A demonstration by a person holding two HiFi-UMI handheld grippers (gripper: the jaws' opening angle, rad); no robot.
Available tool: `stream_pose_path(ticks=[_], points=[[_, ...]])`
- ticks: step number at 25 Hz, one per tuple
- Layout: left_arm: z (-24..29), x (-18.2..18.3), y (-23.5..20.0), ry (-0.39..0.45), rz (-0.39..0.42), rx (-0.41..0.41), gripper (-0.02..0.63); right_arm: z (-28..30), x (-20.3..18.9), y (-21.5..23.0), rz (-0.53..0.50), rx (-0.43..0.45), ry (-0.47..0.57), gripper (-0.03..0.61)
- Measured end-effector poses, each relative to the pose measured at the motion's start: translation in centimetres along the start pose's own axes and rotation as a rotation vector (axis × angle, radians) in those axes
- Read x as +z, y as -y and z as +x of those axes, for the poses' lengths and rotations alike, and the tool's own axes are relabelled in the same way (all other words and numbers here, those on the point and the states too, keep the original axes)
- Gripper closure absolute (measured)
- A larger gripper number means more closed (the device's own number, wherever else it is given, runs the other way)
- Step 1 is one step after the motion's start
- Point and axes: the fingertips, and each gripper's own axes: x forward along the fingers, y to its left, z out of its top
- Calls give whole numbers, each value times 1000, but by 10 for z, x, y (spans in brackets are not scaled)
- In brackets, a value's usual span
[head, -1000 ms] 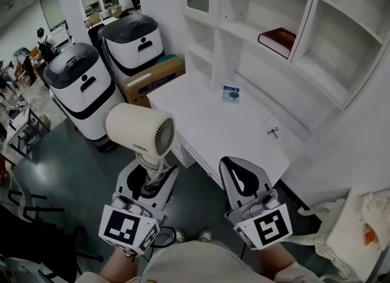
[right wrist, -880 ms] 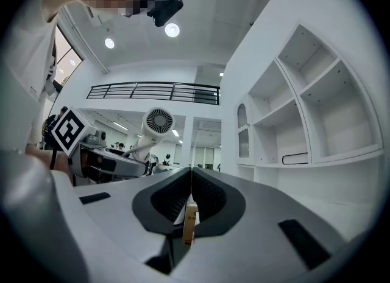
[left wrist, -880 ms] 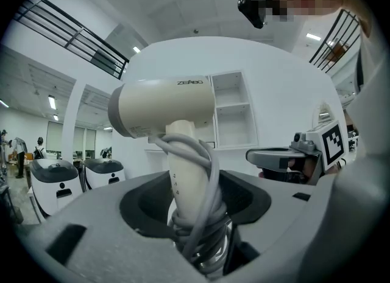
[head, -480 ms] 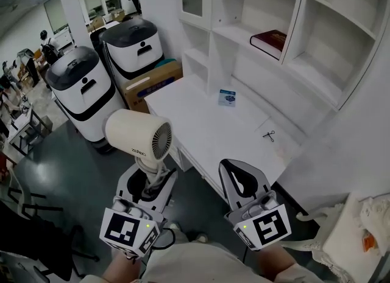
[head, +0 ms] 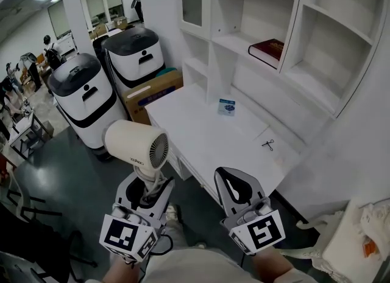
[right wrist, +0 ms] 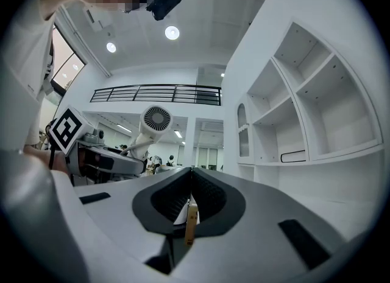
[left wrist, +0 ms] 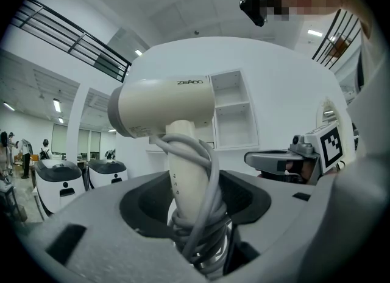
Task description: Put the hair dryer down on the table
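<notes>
**Dryer carried closer to the table, not yet over it**

Since the earlier frames, both grippers and the person have edged a little toward the table (head: 201, 136). The hair dryer (head: 135, 145) has travelled with them, upright throughout. The grip looks unchanged.

Findings:
- The left gripper (head: 149, 184) pinches the dryer's handle, with the grey cord (left wrist: 204, 215) wound round the handle and bunched inside the jaws. The body stands above the jaws.
- The right gripper (head: 228, 178) has its jaws pressed together on nothing of the task. A thin tan strip shows at the seam; what it is cannot be told.
- The dryer hangs over the dark floor, just off the table's near left edge. The set-down has not begun, and in my judgement the carry must continue rightward over the top.

Surroundings:
- A small blue-and-white card (head: 226, 106) and a pair of scissors (head: 267, 145) lie toward the back of the table. The near half is bare and offers room.
- A red book (head: 268, 50) sits on the shelves (head: 244, 8), clear of the path.
- Two white-and-black machines (head: 82, 96) and a cardboard box (head: 152, 93) stand left of the table, behind the dryer.

Risk, as I judge it: the looped cord may snag in the jaws on release.
</notes>
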Motion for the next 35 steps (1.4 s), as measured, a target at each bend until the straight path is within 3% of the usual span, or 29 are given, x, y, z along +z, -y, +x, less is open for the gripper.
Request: stream_pose_path(ticks=[8, 18, 35], points=[[4, -3, -16, 20, 1, 5, 380, 21, -5, -2, -10, 14, 2, 558], [31, -18, -72, 15, -23, 38, 380, 84, -26, 3, -9, 45, -23, 558], [122, -17, -261, 16, -49, 60, 380, 292, -38, 27, -13, 42, -24, 558]])
